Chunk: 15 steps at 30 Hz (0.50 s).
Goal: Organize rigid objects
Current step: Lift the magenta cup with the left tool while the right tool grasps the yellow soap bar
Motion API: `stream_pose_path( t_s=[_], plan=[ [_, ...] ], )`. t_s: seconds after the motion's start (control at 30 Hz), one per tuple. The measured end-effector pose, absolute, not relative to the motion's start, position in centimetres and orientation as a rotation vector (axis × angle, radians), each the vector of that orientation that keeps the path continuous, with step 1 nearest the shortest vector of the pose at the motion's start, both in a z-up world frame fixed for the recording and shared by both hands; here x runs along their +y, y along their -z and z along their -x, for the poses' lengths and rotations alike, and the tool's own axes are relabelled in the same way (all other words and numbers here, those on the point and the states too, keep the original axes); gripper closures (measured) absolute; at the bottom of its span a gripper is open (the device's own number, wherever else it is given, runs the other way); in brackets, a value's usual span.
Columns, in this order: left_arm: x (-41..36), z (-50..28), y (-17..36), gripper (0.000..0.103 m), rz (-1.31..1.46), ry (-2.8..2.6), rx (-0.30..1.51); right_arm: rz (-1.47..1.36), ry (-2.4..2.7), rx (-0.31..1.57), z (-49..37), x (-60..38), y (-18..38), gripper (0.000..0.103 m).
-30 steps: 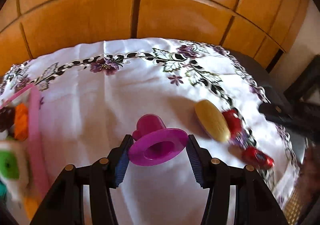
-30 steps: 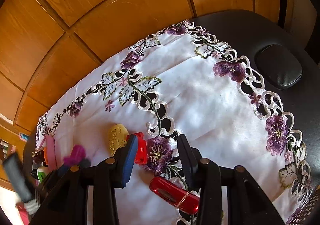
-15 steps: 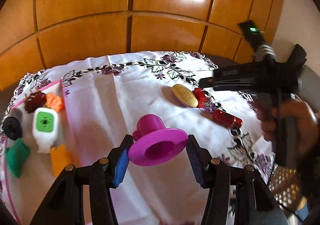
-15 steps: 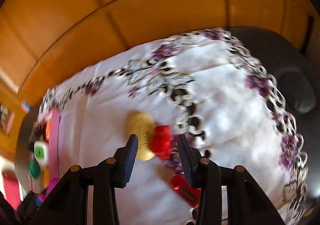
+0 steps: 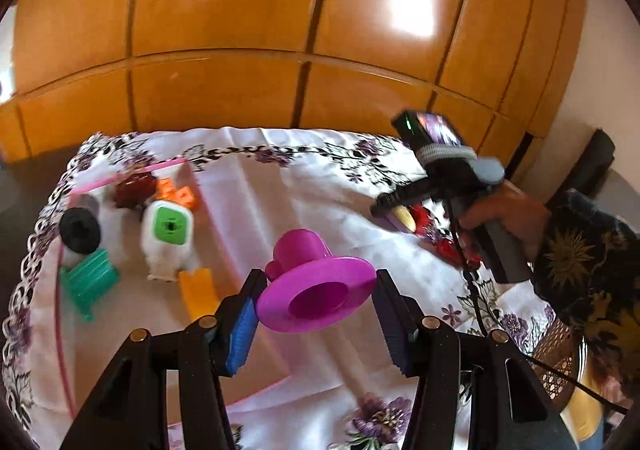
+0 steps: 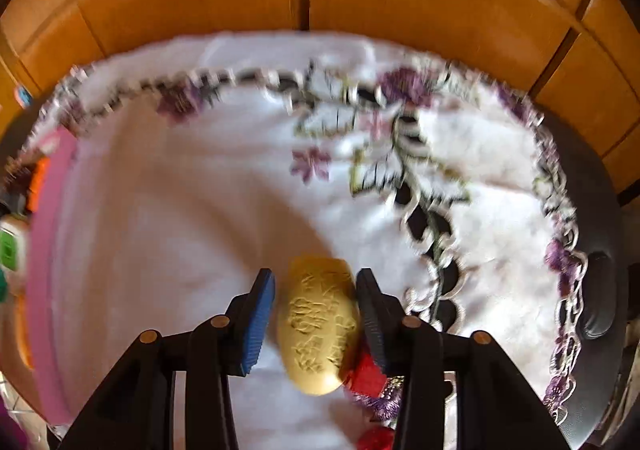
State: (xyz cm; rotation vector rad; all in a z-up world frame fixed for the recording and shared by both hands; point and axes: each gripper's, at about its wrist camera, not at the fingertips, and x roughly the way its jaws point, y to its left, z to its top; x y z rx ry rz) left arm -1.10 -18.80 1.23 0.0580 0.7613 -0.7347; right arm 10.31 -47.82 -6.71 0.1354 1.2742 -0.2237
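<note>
- left gripper (image 5: 316, 300) angled down over the pink tray (image 5: 224, 238), clamping magenta hat (image 5: 316, 290)
- right gripper (image 6: 316, 304) pointing steeply down, jaws apart astride yellow oval (image 6: 318, 326), not pressing

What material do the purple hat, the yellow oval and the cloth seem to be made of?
Purple hat: probably moulded plastic, smooth with a soft sheen, one even colour.
Yellow oval: hard to tell; it could be plastic, resin or soap. It looks matte, with raised characters on its face.
Cloth: woven white fabric with creases, embroidered purple flowers and a cut-out lace edge.
</note>
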Motion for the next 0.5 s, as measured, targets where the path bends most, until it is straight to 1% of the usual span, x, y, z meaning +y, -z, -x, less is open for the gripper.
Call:
stream_pose_path(
  t_s=[0.2, 0.37, 0.5],
  plan=[
    [-16.7, 0.4, -1.0, 0.048, -0.011, 0.691, 0.769, -0.146, 0.224, 1.252, -8.8, -47.0, 6.3, 0.062],
    [-15.1, 0.2, -1.1, 0.048, 0.016, 0.662, 0.76, -0.169, 0.137, 1.209, -6.4, -43.5, 5.3, 0.062],
    [-12.7, -0.2, -1.1, 0.048, 0.049, 0.612, 0.759, -0.085, 0.078, 1.233, -4.9, -40.2, 6.7, 0.062]
  ],
)
